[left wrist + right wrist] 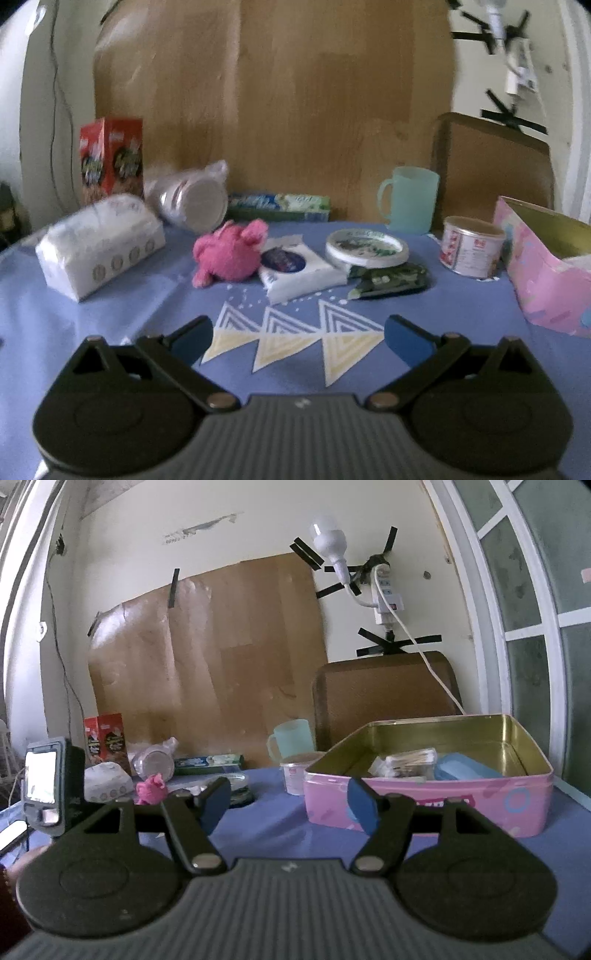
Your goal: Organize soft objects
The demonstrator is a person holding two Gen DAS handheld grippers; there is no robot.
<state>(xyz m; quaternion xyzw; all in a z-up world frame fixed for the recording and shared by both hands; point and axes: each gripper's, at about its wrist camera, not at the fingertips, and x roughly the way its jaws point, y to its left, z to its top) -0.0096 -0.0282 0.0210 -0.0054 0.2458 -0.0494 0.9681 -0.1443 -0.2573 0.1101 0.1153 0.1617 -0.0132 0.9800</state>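
While left gripper gapes empty, fluffy pink plush toy lies ahead beside white tissue packet | right gripper spread, empty, before pink metal tin | risk: pads snag the packet alongside the plush.

Surface: a table under a blue tablecloth is carrying everything; white and pale yellow triangles are printed near its front edge.
Left side: a white tissue pack is lying in front of a red carton that is standing upright.
Back row: a wrapped stack of cups is lying on its side, beside a long green box and an upright teal mug.
Middle: a pink plush toy is resting against a small white packet; a round lidded tub and a dark green sachet are sitting just beside it.
Right side: a small tin can is standing near an open pink tin box.
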